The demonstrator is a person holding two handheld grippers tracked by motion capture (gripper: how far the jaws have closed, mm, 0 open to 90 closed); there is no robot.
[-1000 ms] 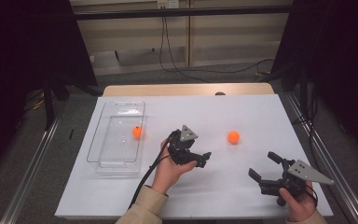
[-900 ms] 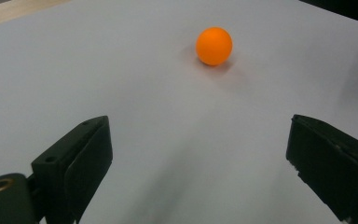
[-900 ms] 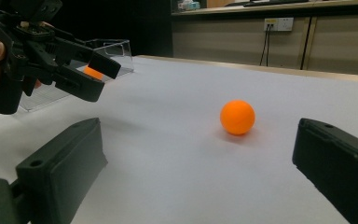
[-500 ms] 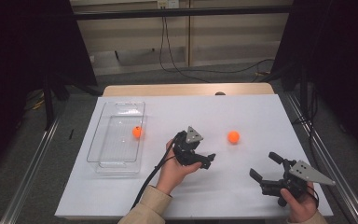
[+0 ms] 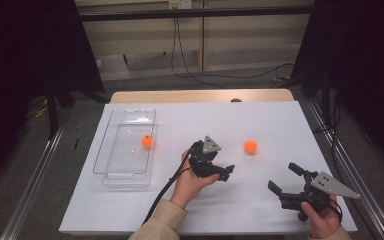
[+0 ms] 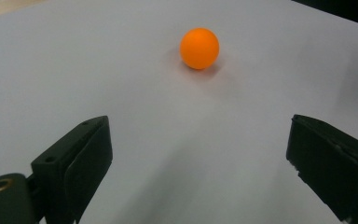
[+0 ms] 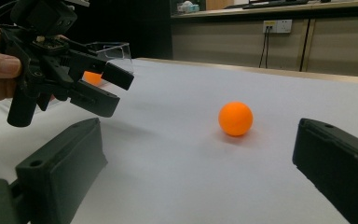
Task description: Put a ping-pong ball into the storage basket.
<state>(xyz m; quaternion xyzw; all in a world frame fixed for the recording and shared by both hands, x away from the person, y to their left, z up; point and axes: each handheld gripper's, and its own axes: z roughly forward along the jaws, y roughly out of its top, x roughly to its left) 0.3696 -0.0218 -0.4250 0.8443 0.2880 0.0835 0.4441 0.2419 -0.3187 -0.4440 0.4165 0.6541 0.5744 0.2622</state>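
The left gripper [image 5: 225, 172] hangs over the white table [image 5: 260, 125], jaws spread wide with nothing between them, aimed at 1 orange ball [image 5: 250, 146] lying just ahead. The right gripper [image 5: 285, 179] sits well apart, jaws likewise apart and empty. A second ball [image 5: 147, 141] seems to rest inside the clear tray [image 5: 111, 150].

You see an orange ball [image 5: 250, 146] on the white table [image 5: 260, 115], and your grippers' jaws are black. The clear plastic tray [image 5: 111, 172] holds a second orange ball [image 5: 147, 141].
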